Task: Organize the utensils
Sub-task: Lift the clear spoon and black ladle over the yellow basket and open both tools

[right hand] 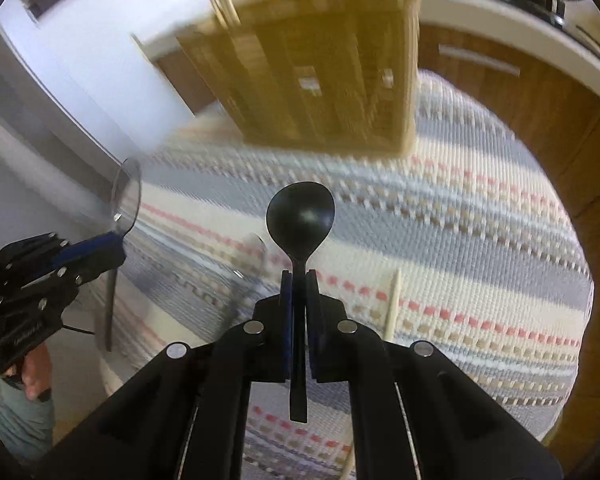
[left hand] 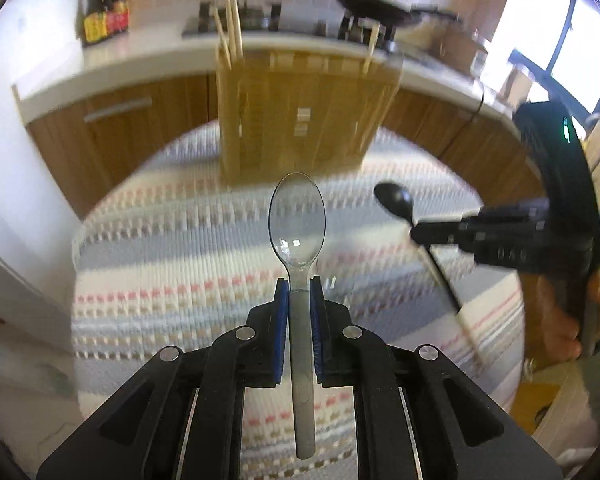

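A clear plastic spoon [left hand: 297, 216] stood bowl-up at frame centre in the left view, its neck pinched by the left hand-held gripper [left hand: 299, 292]. A black plastic spoon [right hand: 300, 216] sat likewise in the right hand-held gripper [right hand: 299, 280], clamped at the neck. Both looked light, stiff and slippery; the neck seemed a sound hold. Beyond, upper centre, stood a tall wooden utensil holder [left hand: 300, 120] on the striped woven surface [left hand: 180, 240]. Its small labels were blurred, unreadable.
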Motion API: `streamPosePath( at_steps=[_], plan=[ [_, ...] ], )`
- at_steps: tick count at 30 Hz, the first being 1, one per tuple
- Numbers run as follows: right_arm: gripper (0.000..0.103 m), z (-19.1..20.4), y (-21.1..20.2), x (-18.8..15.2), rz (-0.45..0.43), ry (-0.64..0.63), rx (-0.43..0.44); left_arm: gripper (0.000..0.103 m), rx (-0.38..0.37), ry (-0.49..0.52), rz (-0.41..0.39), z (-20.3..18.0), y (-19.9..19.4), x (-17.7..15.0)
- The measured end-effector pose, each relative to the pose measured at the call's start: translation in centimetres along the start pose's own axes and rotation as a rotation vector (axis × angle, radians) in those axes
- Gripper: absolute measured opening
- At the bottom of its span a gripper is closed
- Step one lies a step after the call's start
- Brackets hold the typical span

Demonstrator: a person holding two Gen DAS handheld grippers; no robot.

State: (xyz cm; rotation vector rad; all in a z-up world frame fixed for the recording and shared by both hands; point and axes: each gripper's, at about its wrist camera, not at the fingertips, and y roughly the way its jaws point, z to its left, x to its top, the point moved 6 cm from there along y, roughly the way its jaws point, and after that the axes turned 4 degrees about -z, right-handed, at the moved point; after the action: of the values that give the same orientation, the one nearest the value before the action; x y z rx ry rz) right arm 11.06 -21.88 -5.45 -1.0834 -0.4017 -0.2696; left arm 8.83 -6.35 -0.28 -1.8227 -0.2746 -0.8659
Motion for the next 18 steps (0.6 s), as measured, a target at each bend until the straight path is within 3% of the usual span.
streamPosePath(
  at_steps=[6, 12, 18],
  plan=[
    [0.005, 1.0, -5.4, 3.6, -0.228, -0.037, 0.062, 0.009, -0.07, -0.064, -0.202, 0.1, -3.4, 5.6],
    [0.005, 2.1, -8.5, 7.2, -0.379, -0.043, 0.106, 0.009, -0.083, -0.088, -0.333, -0.1, -4.8, 10.1],
    [0.005, 1.9, -10.2, 10.8, -0.538, -0.057, 0.087, 0.009, -0.078, -0.108, -0.473, 0.3, -5.4, 14.2]
  ],
)
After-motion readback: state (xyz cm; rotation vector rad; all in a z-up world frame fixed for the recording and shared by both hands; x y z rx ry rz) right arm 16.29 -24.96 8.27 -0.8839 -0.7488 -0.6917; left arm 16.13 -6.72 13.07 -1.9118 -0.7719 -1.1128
